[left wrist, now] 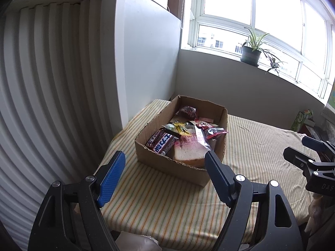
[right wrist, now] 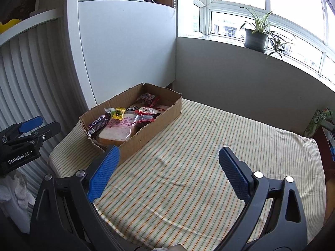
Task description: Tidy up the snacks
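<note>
Snacks [left wrist: 184, 133] fill an open cardboard box [left wrist: 159, 163] that sits on a striped cloth [left wrist: 167, 205] covering a flat surface, in the far corner by a white cabinet [left wrist: 146, 62] and a window sill holding a potted plant [left wrist: 251, 52].

The left wrist view looks at the box nearly end-on. A bagged slice of bread [left wrist: 189, 153] lies at the near end, with a dark candy bar [left wrist: 161, 144] to its left, a yellow sweet [left wrist: 182, 129] and red wrappers [left wrist: 213, 131] behind — and the right gripper [left wrist: 301, 148] shows at the right edge. The right wrist view sees the same box [right wrist: 150, 129] from its long side and takes in much more bare cloth [right wrist: 188, 177], plus a green carton [right wrist: 314, 123] at the far right. It also catches the left gripper [right wrist: 39, 124] at its left edge.

The left gripper [left wrist: 165, 156] has its fingers wide apart with nothing between them; the near end of the box lies just beyond and between the tips, not touched. The right gripper [right wrist: 169, 152] is also spread wide and empty, over bare cloth, with the box ahead and to its left, its left fingertip [right wrist: 111, 156] overlapping the box's near corner in the view.

The box's long axis runs away from the grippers toward the cabinet corner, and the candy bar lies roughly along it.
</note>
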`<state>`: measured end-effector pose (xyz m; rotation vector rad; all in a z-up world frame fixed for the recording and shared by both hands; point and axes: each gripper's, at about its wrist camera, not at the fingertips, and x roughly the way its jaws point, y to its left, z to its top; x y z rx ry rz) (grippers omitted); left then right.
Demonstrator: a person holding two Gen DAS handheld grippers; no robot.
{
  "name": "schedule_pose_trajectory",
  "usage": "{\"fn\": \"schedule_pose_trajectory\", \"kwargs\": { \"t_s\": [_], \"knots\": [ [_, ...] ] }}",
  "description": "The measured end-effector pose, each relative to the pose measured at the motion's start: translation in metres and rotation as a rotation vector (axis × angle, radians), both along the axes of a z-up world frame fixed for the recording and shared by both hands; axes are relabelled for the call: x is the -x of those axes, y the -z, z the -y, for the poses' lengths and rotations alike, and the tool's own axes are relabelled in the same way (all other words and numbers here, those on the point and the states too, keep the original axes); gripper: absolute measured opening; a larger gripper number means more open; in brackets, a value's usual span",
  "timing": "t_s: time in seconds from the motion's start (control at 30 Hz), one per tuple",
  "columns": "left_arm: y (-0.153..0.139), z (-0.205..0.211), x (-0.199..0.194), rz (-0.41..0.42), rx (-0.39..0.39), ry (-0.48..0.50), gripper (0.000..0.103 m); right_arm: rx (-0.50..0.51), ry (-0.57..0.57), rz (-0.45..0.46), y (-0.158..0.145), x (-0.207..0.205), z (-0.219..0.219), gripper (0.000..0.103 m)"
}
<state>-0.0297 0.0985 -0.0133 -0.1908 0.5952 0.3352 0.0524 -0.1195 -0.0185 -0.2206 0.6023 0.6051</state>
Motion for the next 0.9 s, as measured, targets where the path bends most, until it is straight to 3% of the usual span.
{"fn": "schedule_pose_trajectory", "kwargs": {
  "t_s": [0.9],
  "knots": [
    [-0.0017,0.0081,0.0046,-0.002,-0.016,0.014,0.078,0.000,0.003,-0.016,0.0063,0.0082,0.0017,0.097]
  ]
}}
